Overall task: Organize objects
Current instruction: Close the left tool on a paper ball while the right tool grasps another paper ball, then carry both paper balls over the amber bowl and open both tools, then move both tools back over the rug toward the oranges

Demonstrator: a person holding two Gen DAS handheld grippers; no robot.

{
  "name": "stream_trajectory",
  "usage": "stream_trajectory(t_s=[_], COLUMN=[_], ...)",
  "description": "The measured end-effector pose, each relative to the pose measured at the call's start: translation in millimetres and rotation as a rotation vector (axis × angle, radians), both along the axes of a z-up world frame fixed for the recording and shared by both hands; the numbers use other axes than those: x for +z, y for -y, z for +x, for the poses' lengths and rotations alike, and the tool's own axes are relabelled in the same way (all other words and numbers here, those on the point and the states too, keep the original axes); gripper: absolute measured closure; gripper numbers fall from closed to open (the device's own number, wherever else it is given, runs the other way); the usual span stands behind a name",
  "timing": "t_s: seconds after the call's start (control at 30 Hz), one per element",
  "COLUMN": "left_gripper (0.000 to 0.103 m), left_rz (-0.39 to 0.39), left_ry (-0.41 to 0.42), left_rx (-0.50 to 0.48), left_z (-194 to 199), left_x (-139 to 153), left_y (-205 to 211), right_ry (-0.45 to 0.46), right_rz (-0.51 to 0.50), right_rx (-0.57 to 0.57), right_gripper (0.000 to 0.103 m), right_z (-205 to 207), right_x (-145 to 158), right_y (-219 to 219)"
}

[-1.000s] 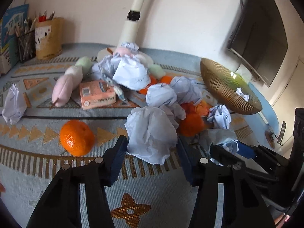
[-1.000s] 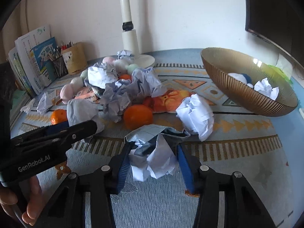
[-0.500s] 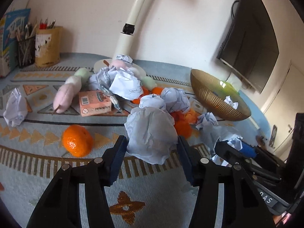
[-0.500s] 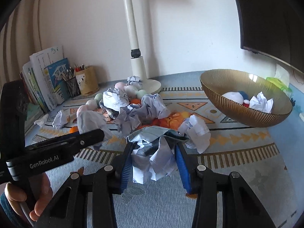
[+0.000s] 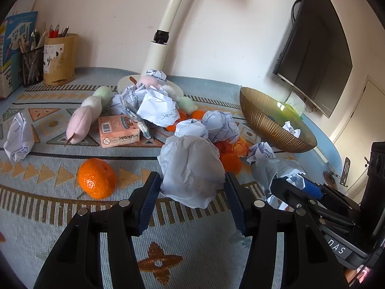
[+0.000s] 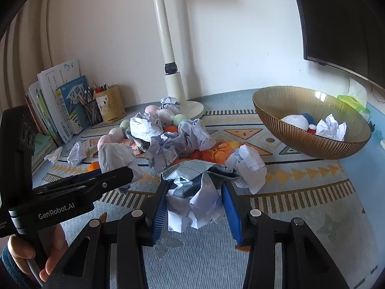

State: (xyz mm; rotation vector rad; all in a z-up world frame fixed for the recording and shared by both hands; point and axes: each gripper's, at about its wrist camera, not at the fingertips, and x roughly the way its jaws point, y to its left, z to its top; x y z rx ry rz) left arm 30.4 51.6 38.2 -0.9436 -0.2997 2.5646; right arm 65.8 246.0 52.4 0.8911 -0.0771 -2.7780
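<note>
My left gripper (image 5: pixel 192 183) is shut on a crumpled white paper ball (image 5: pixel 190 168) and holds it above the patterned cloth. My right gripper (image 6: pixel 195 200) is shut on a crumpled grey-and-white paper wad (image 6: pixel 192 192), also lifted. The left gripper shows in the right wrist view (image 6: pixel 113 175), the right one in the left wrist view (image 5: pixel 296 185). A gold ribbed bowl (image 6: pixel 296 139) (image 5: pixel 264 122) stands to the right with a paper ball (image 6: pixel 330 127) and a white-blue-red toy inside. A pile of paper balls (image 6: pixel 175 139), oranges and plush toys lies in the middle.
A loose orange (image 5: pixel 97 178), an orange box (image 5: pixel 119 130), a pink plush (image 5: pixel 79 125) and a paper ball (image 5: pixel 19 137) lie left. A white lamp base (image 6: pixel 192 110), a pen cup (image 6: pixel 110 106), books (image 6: pixel 60 101) stand behind. A wall screen (image 5: pixel 317 43) hangs right.
Both grippers have risen with their paper wads, so the table looks farther away. The grips have not changed.
</note>
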Motion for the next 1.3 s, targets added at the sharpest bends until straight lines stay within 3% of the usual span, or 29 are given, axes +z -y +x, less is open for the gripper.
stream_trajectory(t_s=[0.13, 0.23, 0.4, 0.53, 0.7, 0.73, 0.77, 0.8, 0.83, 0.97, 1.13, 1.2, 1.3], left_gripper=[0.051, 0.051, 0.051, 0.051, 0.051, 0.047, 0.034, 0.011, 0.005, 0.005, 0.005, 0.005, 0.004], left_rz=[-0.027, -0.027, -0.051, -0.073, -0.093, -0.107, -0.108, -0.103, -0.095, -0.07, -0.032, -0.058, -0.146], left_ry=[-0.015, -0.025, -0.146, -0.188, -0.17, -0.192, -0.212, -0.213, -0.204, -0.184, -0.219, -0.242, -0.269], left_rx=[-0.016, -0.079, -0.177, -0.249, -0.252, -0.237, -0.22, -0.209, -0.199, -0.194, -0.144, -0.095, 0.034], left_z=[4.8, 9.0, 4.5, -21.0, -62.9, -67.6, -71.7, -75.2, -79.1, -72.0, -20.4, 5.4, 48.4], left_x=[4.3, 18.9, 79.1, 103.3, 98.0, 97.3, 96.7, 96.1, 95.1, 98.6, 117.1, 122.1, 118.3], left_y=[-6.6, -21.4, -77.1, -133.3, -188.7, -195.0, -198.8, -200.6, -201.1, -180.7, -112.9, -83.9, -32.4], right_ry=[-0.004, 0.011, -0.056, -0.107, -0.082, -0.067, -0.055, -0.037, -0.022, -0.016, -0.04, -0.053, -0.066], right_rz=[-0.033, -0.115, -0.235, -0.233, -0.205, -0.196, -0.193, -0.19, -0.181, -0.184, -0.206, -0.205, -0.216], right_rx=[-0.014, -0.047, -0.226, -0.346, -0.397, -0.391, -0.377, -0.357, -0.351, -0.378, -0.322, -0.263, -0.18], right_gripper=[0.06, 0.06, 0.06, 0.059, 0.059, 0.057, 0.054, 0.045, 0.034, 0.033, 0.033, 0.031, 0.019], right_z=[6.6, 11.9, 13.1, -3.4, -39.9, -51.6, -59.1, -68.4, -75.7, -70.0, -35.1, -21.6, -5.6], right_x=[6.3, 14.0, 57.9, 90.3, 96.1, 93.7, 91.6, 88.2, 86.1, 83.0, 91.0, 97.1, 97.6], right_y=[-9.6, -37.1, -117.1, -163.7, -186.3, -188.9, -190.7, -192.3, -195.1, -203.5, -182.8, -158.6, -116.0])
